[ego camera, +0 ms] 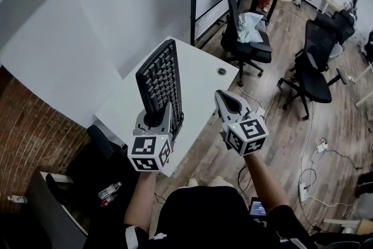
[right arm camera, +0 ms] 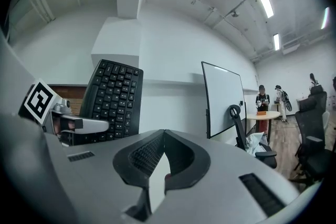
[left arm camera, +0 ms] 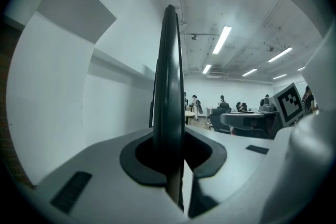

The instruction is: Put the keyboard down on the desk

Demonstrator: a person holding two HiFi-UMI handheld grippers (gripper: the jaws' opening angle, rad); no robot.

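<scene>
The left tool (ego camera: 158, 116) clamps the near end of the flat, black, many-keyed keyboard (ego camera: 160, 76), held up on edge over the smooth white bench (ego camera: 204, 76). To its right, the right tool (ego camera: 228, 103) is clenched, empty.

**Left gripper** (ego camera: 165, 109) and **right gripper** (ego camera: 221, 96): matching light-grey moulded shells, each tapering to 2 jaws lined with black ribbed pads (right arm camera: 142, 157) set in a black-rimmed recess. Dark rectangular slots (right arm camera: 260, 191) flank the recess. Each rear cube (ego camera: 247, 134) carries black-and-white square markers. The person wears a black short-sleeved top (ego camera: 198, 216), with a white mark on the left sleeve (ego camera: 130, 232).
</scene>
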